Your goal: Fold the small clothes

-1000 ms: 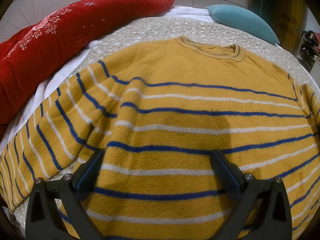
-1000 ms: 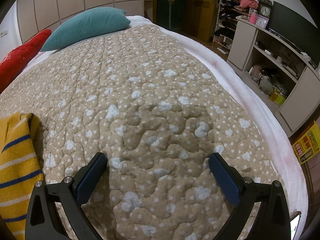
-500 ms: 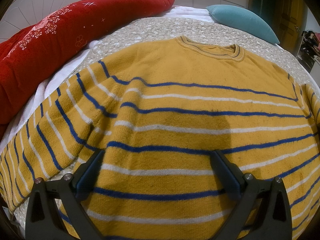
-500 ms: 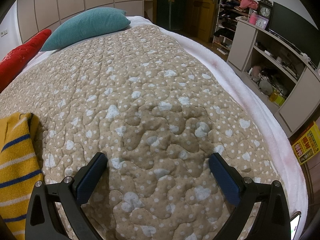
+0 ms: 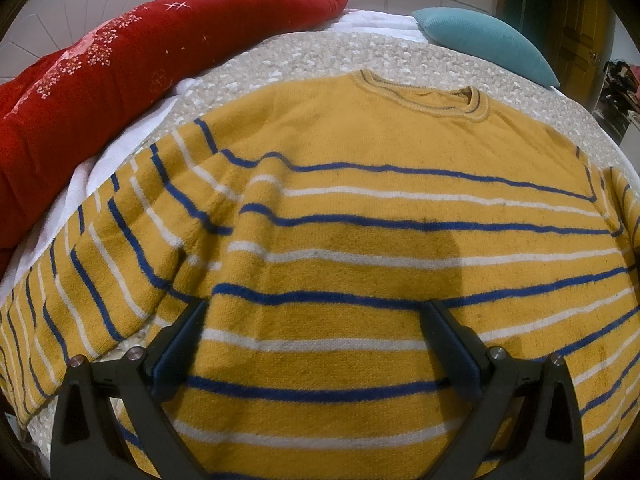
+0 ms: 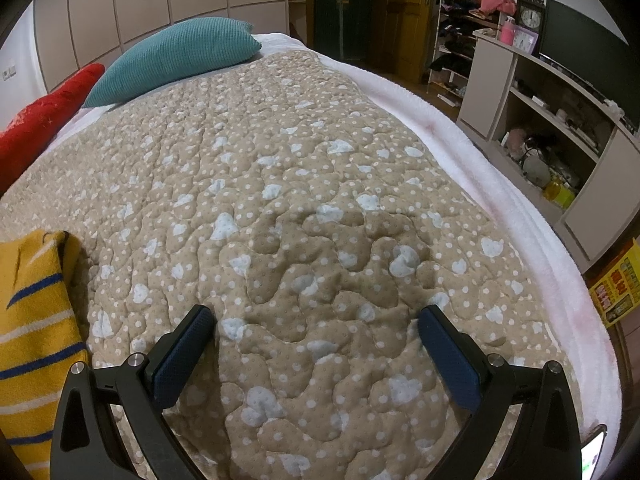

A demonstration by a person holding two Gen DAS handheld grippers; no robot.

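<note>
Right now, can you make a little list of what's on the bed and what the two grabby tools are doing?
garment: yellow striped sweater, lying spread out, not folded
surface: beige quilt with white dots
cushions: red cushion, teal pillow
left tool: open, over the sweater's lower body, holding nothing
right tool: open, over bare quilt, sweater at its left
</note>
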